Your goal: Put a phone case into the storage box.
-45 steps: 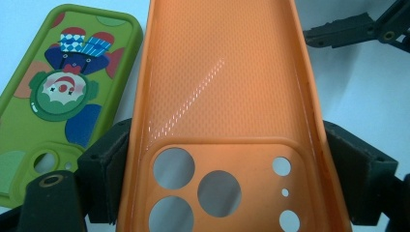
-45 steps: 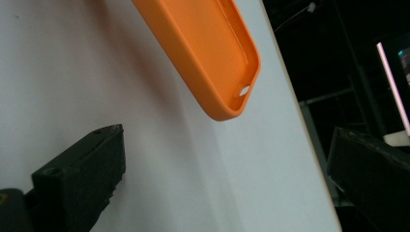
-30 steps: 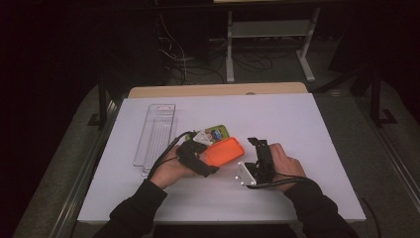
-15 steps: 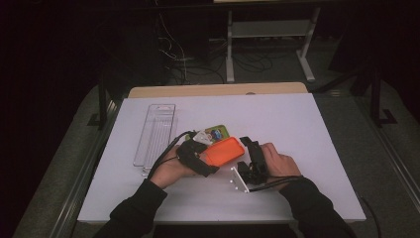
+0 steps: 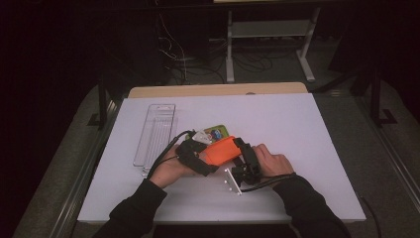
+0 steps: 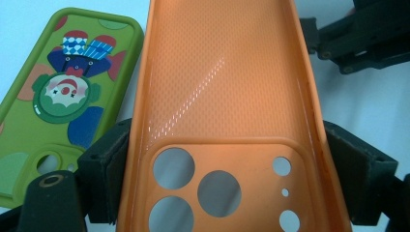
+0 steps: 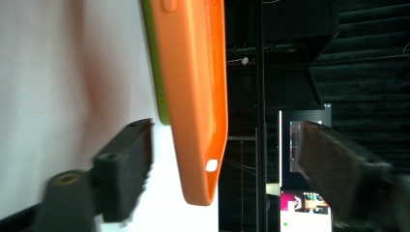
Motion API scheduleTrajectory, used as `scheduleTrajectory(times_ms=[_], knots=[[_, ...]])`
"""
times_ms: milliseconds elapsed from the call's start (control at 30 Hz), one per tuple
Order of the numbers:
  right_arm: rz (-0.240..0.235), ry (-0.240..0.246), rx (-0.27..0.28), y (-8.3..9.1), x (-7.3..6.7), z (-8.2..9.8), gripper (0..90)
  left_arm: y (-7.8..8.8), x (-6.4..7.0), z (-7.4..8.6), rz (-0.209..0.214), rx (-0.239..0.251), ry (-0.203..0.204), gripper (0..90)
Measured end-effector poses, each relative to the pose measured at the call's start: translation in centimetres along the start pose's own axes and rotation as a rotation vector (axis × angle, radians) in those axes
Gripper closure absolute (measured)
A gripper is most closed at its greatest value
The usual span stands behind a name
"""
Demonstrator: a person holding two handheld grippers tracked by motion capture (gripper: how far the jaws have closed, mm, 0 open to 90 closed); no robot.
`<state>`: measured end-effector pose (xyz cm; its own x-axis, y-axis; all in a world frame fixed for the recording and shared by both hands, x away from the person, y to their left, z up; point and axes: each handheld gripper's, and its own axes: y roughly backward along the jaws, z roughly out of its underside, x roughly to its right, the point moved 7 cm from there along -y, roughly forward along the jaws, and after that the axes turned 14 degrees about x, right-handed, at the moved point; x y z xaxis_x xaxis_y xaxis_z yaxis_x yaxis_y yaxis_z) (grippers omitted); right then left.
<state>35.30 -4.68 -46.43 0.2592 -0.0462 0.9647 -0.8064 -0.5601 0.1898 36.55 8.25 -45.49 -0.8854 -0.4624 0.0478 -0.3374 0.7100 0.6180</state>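
Observation:
An orange phone case (image 5: pixel 221 150) is held above the white table, with my left gripper (image 5: pixel 204 159) shut on its camera-hole end. In the left gripper view both pads squeeze the case (image 6: pixel 222 96) by its sides. My right gripper (image 5: pixel 243 151) is at the case's other end. In the right gripper view that end (image 7: pixel 198 96) hangs between the two jaws with a gap on each side. These jaws have just been closing and do not touch the case. A green cartoon phone case (image 5: pixel 216 133) (image 6: pixel 63 96) lies flat on the table just beyond.
A clear plastic tray (image 5: pixel 156 131) lies to the left of the hands. The white table top (image 5: pixel 307 129) stretches wide to the right and toward the far wooden edge. Dark floor, cables and a shelf stand behind.
My right gripper has shifted left, bringing its jaws around the free end of the orange case. The left gripper and the case have stayed put.

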Motion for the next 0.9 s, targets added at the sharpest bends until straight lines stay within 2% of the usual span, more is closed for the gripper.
scheduleTrajectory(times_ms=[100,167,267,333,400,433,567,700,733,800,867,900], knots=[[-0.020,0.014,-0.008,0.0,-0.3,0.0,31.1,0.1,0.0,0.0,0.000,-0.006,-0.007,16.5],[-0.003,0.026,-0.001,0.0,-0.4,0.0,36.6,0.1,0.0,0.0,0.001,-0.004,-0.005,16.5],[-0.013,0.023,0.008,0.0,-0.6,-0.2,42.8,0.1,0.0,-0.1,0.000,-0.004,-0.010,16.4],[-0.018,0.025,0.012,0.0,-0.7,-0.4,46.8,-0.1,0.2,-0.1,-0.004,0.012,0.011,16.5],[-0.024,0.030,0.015,0.0,-0.9,-0.5,51.2,-0.1,0.2,-0.1,-0.005,0.011,0.010,16.5],[-0.039,0.027,0.014,0.1,-0.9,-0.6,53.4,0.1,0.0,-0.1,-0.001,-0.004,-0.009,16.5],[-0.044,0.028,0.016,0.1,-1.1,-0.7,61.9,0.1,0.0,-0.1,-0.002,-0.004,-0.008,16.5],[-0.059,0.036,0.021,0.1,-1.2,-0.9,67.6,0.1,0.0,-0.1,-0.002,-0.005,-0.013,16.4],[-0.057,0.035,0.020,0.2,-1.2,-0.9,68.6,0.0,0.2,-0.1,-0.007,0.013,0.011,16.4],[-0.060,0.032,0.021,0.2,-1.2,-1.0,71.9,-0.1,0.2,-0.1,-0.007,0.013,0.008,16.5],[-0.066,0.040,0.024,0.2,-1.2,-1.0,74.4,0.1,0.0,-0.1,-0.002,-0.006,-0.014,16.4],[-0.064,0.040,0.024,0.2,-1.3,-1.1,75.7,0.1,0.0,-0.1,-0.003,-0.002,-0.007,16.5]])
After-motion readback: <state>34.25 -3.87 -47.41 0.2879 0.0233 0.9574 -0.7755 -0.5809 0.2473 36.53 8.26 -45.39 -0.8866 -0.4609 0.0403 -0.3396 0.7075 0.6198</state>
